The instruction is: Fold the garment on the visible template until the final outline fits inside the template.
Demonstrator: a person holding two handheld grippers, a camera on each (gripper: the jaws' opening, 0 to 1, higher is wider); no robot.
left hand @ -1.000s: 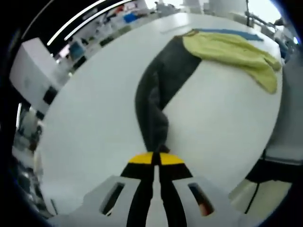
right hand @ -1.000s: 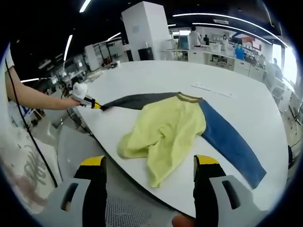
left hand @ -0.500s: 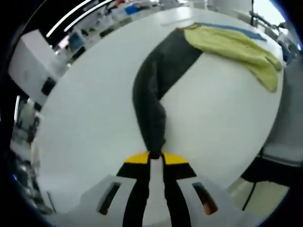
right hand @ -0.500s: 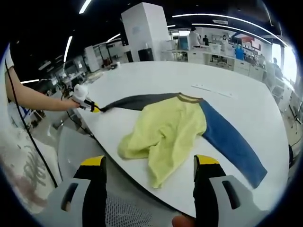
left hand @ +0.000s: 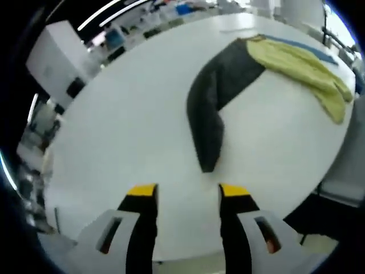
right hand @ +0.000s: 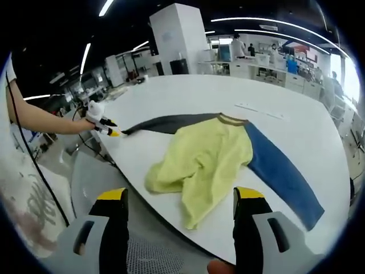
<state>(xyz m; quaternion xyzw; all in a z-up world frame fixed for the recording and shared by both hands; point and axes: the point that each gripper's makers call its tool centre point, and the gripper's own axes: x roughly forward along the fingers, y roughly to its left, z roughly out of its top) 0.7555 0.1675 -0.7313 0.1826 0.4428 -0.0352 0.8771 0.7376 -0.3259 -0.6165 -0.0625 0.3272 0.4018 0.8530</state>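
Where it pinched before, left gripper point(left hand: 182, 194) has released the dark sleeve point(left hand: 211, 108)

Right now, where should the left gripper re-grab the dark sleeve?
Take the dark sleeve at its cuff end, the narrow tip lying flat nearest the left gripper, whose jaws stand open just short of it. Probably come straight along the table, low, toward the yellow body.

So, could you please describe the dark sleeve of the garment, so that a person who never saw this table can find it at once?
Start at the big white table, where a garment with a yellow body lies spread. Two long sleeves run out from its collar; the dark sleeve reaches toward the open left gripper, its end lying loose on the table. It is charcoal, while the other sleeve is blue.
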